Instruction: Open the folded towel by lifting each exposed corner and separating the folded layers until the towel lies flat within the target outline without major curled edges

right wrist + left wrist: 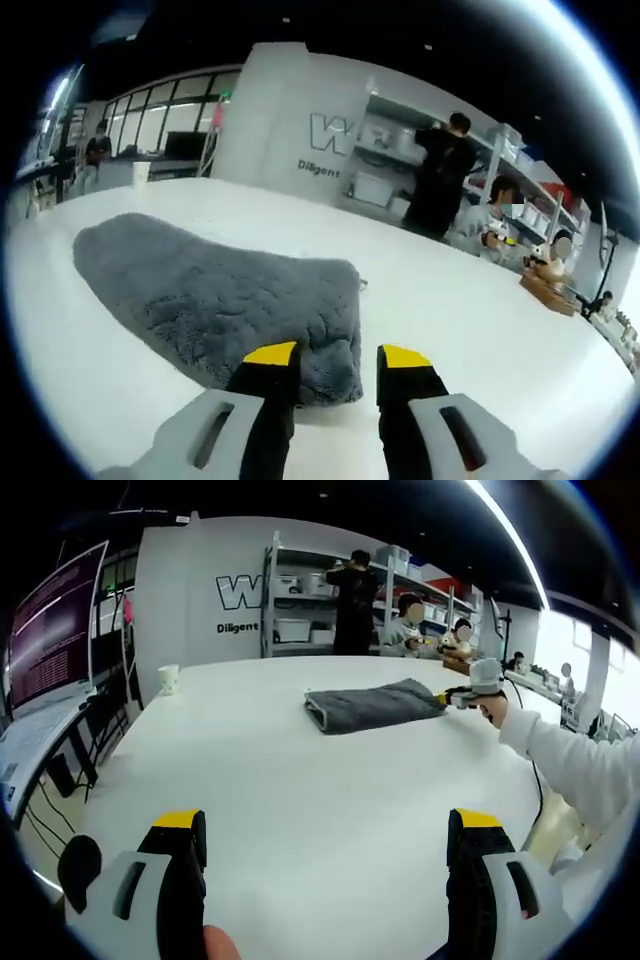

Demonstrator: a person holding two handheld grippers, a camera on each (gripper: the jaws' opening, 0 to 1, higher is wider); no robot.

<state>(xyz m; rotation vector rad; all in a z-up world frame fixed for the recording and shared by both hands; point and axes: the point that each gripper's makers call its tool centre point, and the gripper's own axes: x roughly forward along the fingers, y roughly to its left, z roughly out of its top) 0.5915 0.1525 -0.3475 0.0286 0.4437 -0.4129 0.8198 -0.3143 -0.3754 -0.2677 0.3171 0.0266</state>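
Grey folded towel right at the open, empty right tongs, left tongs wide open, well back.

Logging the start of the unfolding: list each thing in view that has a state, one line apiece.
Grey fluffy towel: folded, lying on the white table, edge between the right gripper's jaws.
Left gripper: open, holding nothing, above bare table.
Right gripper: open, at the towel's near edge.
White paper cup: upright.

bare table, towel, cup apart
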